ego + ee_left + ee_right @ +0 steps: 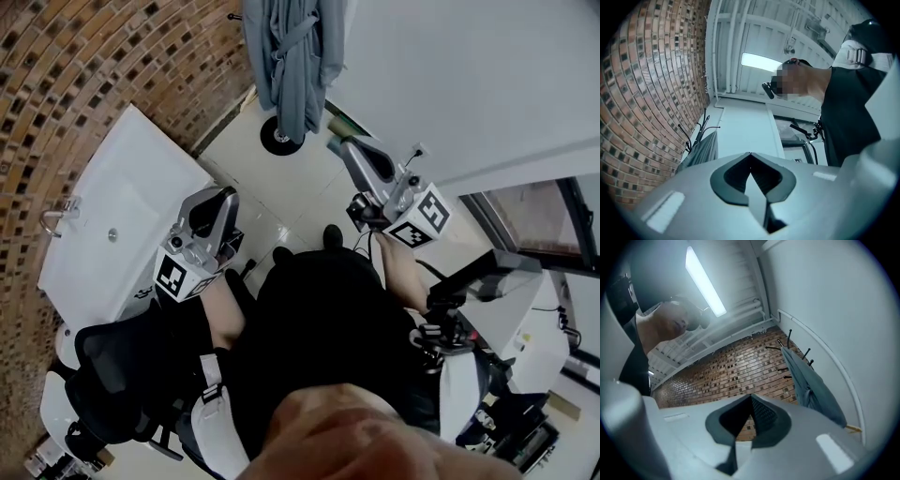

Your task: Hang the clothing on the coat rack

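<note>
The grey clothing (295, 56) hangs on the coat rack (279, 141), whose round black base stands on the pale tiled floor (291, 202).

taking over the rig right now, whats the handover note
left tongs: shut, nothing between them.
right tongs: shut, nothing between them.
grey-blue garment: hangs on the coat rack beside the brick wall, apart from both tongs.
Done: the hanging looks complete.
Left: probably nothing. At most, check that the garment sits securely on its hook, which these views don't show clearly.
</note>
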Demonstrator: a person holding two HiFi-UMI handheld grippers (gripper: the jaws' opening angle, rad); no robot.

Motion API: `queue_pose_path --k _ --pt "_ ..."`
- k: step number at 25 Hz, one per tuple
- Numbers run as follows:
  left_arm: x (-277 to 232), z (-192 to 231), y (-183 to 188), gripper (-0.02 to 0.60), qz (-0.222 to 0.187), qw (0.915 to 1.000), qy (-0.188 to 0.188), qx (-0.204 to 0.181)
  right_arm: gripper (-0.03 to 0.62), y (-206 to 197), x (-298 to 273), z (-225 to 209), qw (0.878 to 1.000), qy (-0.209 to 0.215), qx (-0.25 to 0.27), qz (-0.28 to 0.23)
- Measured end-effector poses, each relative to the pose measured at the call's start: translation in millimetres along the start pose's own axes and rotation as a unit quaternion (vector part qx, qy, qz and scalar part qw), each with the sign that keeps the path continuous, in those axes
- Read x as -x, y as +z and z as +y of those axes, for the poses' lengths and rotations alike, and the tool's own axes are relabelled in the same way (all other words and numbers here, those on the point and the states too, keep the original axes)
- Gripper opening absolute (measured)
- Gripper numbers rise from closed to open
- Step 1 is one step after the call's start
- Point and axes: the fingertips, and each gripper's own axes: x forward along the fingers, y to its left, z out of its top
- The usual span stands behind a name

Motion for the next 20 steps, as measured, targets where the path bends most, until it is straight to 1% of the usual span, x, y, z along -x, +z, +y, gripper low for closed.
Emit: queue_pose_path --k 7,9,12,14,16,20 --pt "-40 -29 -23 0.002 0.038 0.9987 -0.035 -0.005 0.0 20 28 -33 1.0 -0.019 0.016 0.004" --pt "-52 -34 -26 0.002 0.04 0.9983 -0.043 -0.008 0.0 23 35 -42 1.0 -0.023 0.02 0.003" --pt "-61 -36 -31 0.002 0.045 0.9979 -0.048 0.002 0.0 24 44 -52 0.999 -0.028 0.017 0.002" --pt "-67 -35 -31 0.002 0.039 0.998 -0.049 0.008 0.0 23 47 -57 0.999 -0.03 0.019 0.006" --pt "-74 -35 -28 0.002 0.023 0.9983 -0.053 0.011 0.0 23 49 -64 0.999 -0.031 0.017 0.008" --pt "-81 -35 -30 0.002 0.001 0.998 -0.059 0.021 0.0 30 47 -72 1.0 -0.027 -0.004 -0.001"
